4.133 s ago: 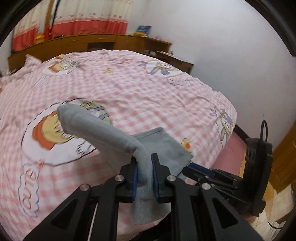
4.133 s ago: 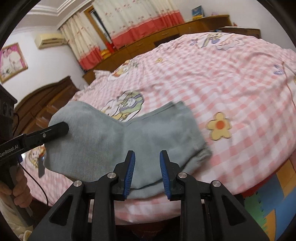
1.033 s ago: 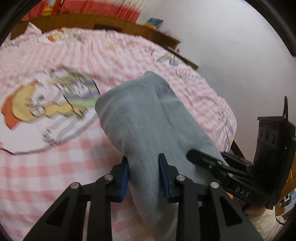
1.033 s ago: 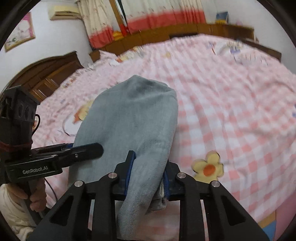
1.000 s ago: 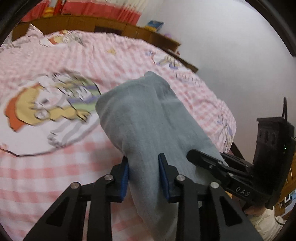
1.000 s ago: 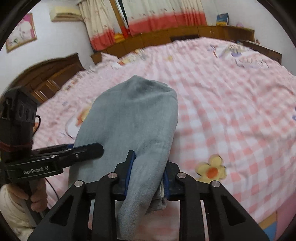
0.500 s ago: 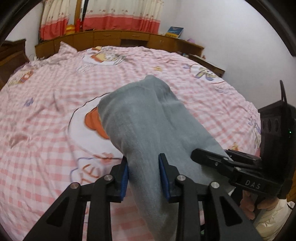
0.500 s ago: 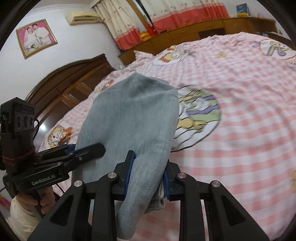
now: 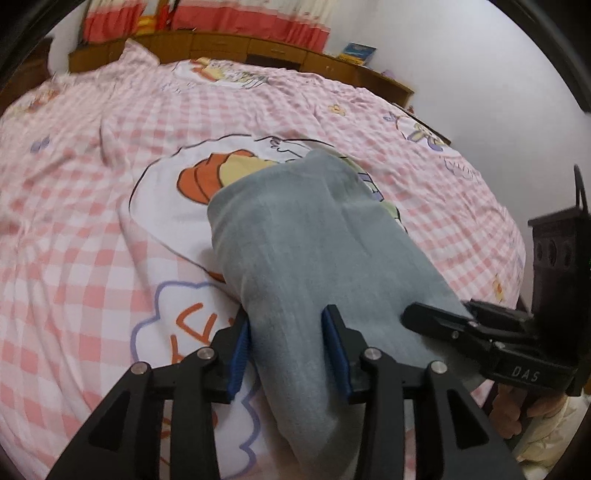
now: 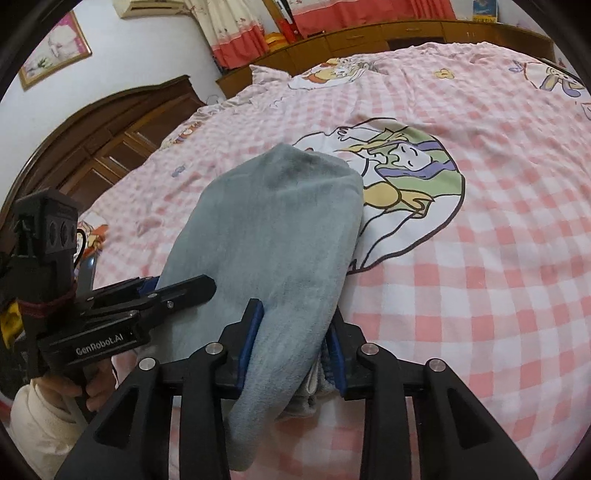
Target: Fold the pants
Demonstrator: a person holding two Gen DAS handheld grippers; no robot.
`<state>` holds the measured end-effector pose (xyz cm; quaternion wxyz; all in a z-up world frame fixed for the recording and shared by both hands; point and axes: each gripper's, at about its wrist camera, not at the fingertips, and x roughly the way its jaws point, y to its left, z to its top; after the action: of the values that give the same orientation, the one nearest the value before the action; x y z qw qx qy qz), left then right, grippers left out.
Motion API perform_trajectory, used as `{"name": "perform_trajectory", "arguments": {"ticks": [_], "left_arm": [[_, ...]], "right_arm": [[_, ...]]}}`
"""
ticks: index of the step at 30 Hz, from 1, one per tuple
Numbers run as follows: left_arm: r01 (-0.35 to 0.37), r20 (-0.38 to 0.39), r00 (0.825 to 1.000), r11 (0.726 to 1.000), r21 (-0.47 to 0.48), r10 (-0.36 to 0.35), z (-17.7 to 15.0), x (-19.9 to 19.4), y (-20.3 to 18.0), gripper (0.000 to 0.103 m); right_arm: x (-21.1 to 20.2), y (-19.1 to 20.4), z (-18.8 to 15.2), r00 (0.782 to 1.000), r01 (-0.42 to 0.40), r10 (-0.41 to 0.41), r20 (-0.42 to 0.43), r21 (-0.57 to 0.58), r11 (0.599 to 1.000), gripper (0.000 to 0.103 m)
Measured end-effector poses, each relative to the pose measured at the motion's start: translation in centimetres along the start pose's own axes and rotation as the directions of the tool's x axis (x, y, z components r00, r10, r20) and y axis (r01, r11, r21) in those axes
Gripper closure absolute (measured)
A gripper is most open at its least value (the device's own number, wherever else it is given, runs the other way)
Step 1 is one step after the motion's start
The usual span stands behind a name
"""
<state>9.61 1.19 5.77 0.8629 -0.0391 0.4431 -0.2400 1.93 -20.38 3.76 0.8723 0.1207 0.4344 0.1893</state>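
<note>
Left wrist view: the left claw (image 9: 286,345) was seen at the near end of the grey pants (image 9: 317,251), with the folded cloth running between its blue pads (image 9: 239,347).
Left claw state: the jaws had just been opening; a slim gap was seen at the left pad while the right pad lay against the cloth, so a firm grasp could not be told.
Right wrist view: the right claw (image 10: 291,349) was seen at the other near corner of the same pants (image 10: 273,229), the cloth bunched between its pads (image 10: 251,332).
Right claw state: its jaws had likewise just been opening; whether the cloth was pressed or freed could not be told.
Pants: a folded bundle was laid lengthwise on the bed (image 9: 74,206), its far end resting over the round cartoon print (image 10: 410,184) on the pink checked sheet.
Neighbouring tools: each claw was seen in the other's view, just beside the bundle's near end.
Hands: a hand (image 10: 62,391) in a cream sleeve was seen gripping the left handle.
Background: a wooden headboard (image 10: 110,133) and red-hemmed curtains (image 9: 236,18) were seen beyond the bed.
</note>
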Motion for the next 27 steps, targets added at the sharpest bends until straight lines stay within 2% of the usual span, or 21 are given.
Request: {"name": "perform_trajectory", "arguments": {"ticks": [2, 4, 7, 10, 12, 13, 15, 18, 20, 23, 27], "left_arm": [[-0.008, -0.006, 1.0, 0.999, -0.039, 0.007, 0.2, -0.9, -0.1, 0.063], [-0.036, 0.026, 0.999, 0.999, -0.039, 0.037, 0.6, -2.5, -0.5, 0.063], [-0.069, 0.092, 0.993, 0.997, -0.019, 0.07, 1.6, -4.7, -1.5, 0.063], [-0.06, 0.126, 0.99, 0.998, 0.02, 0.057, 2.9, -5.0, -2.7, 0.063], [-0.064, 0.116, 0.992, 0.997, 0.038, 0.059, 3.7, -3.8, -3.3, 0.063], [-0.058, 0.106, 0.993, 0.997, 0.041, 0.053, 4.1, -3.0, -3.4, 0.063], [-0.052, 0.084, 0.995, 0.998, 0.027, 0.049, 4.7, -1.1, -3.1, 0.064], [-0.092, 0.031, 0.995, 0.996, -0.009, 0.092, 5.1, 1.7, -1.8, 0.072], [-0.094, 0.008, 0.996, 0.995, -0.034, 0.094, 4.6, 2.9, -1.0, 0.079], [-0.083, 0.023, 0.996, 0.995, -0.051, 0.084, 3.8, 2.3, -0.8, 0.08], [-0.031, 0.056, 0.998, 0.996, -0.082, 0.036, 2.5, -1.2, -1.5, 0.079]], "right_arm": [[-0.9, 0.0, 0.4, 1.0, -0.001, 0.001, -0.02, -0.009, 1.0, 0.07], [-2.0, 0.2, 0.9, 1.0, 0.02, -0.02, -0.017, -0.04, 0.999, 0.07], [-4.0, 0.6, 1.6, 0.998, 0.056, -0.055, 0.025, -0.048, 0.997, 0.07], [-5.0, 1.3, 2.2, 0.996, 0.015, -0.012, 0.086, -0.037, 0.999, 0.07], [-4.5, 1.9, 2.3, 0.995, 0.008, -0.002, 0.096, -0.052, 0.999, 0.075], [-4.1, 2.0, 2.3, 0.996, 0.007, -0.002, 0.089, -0.053, 0.999, 0.08], [-2.3, 2.1, 2.1, 0.999, 0.019, -0.017, 0.052, -0.049, 0.999, 0.082], [0.1, 1.4, 1.6, 0.997, 0.081, -0.08, 0.021, -0.071, 0.994, 0.085], [1.2, 0.6, 1.1, 0.994, 0.113, -0.111, 0.02, -0.094, 0.989, 0.089], [0.9, -0.4, 1.3, 0.998, 0.07, -0.07, 0.009, -0.06, 0.996, 0.09], [-1.4, 0.1, 1.4, 0.998, 0.066, -0.065, 0.022, -0.052, 0.996, 0.09]]}}
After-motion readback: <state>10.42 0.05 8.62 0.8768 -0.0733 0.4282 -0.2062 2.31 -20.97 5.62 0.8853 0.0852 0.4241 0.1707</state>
